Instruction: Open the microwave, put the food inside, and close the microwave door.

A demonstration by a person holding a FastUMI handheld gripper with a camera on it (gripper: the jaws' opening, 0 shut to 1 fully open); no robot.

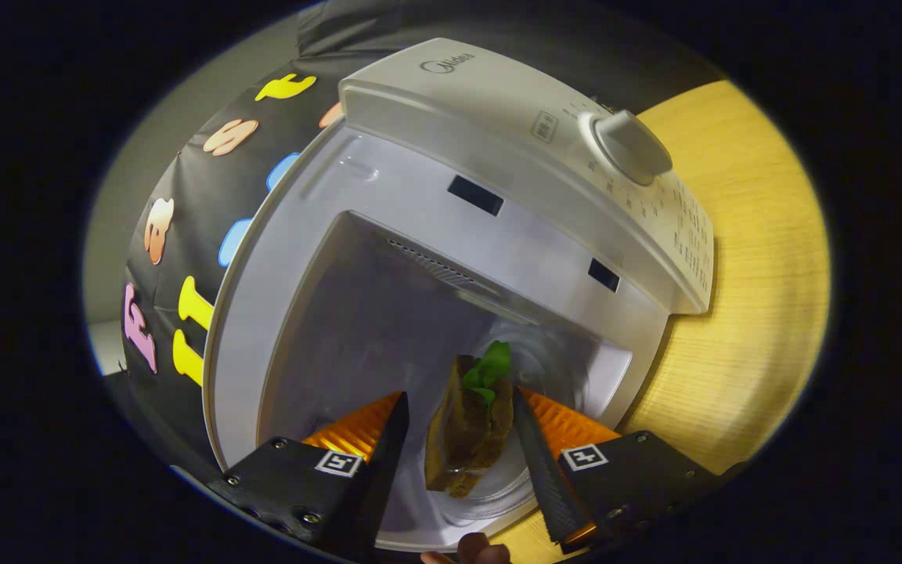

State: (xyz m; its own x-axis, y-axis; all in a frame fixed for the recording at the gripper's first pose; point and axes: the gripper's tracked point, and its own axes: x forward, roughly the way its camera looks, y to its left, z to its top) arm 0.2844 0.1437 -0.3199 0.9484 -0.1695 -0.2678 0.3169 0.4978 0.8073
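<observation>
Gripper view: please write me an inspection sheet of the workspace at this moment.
Surface: wooden table, bare beside the microwave.
Job's things: microwave cavity open; sandwich on the glass turntable inside.
Clutter: nothing seen.
Gripper: gripper open, fingers either side of the sandwich, gap on the left, right contact unclear.
Cables: nothing seen.
Surroundings: black booth cloth behind; a fingertip below the gripper.
</observation>
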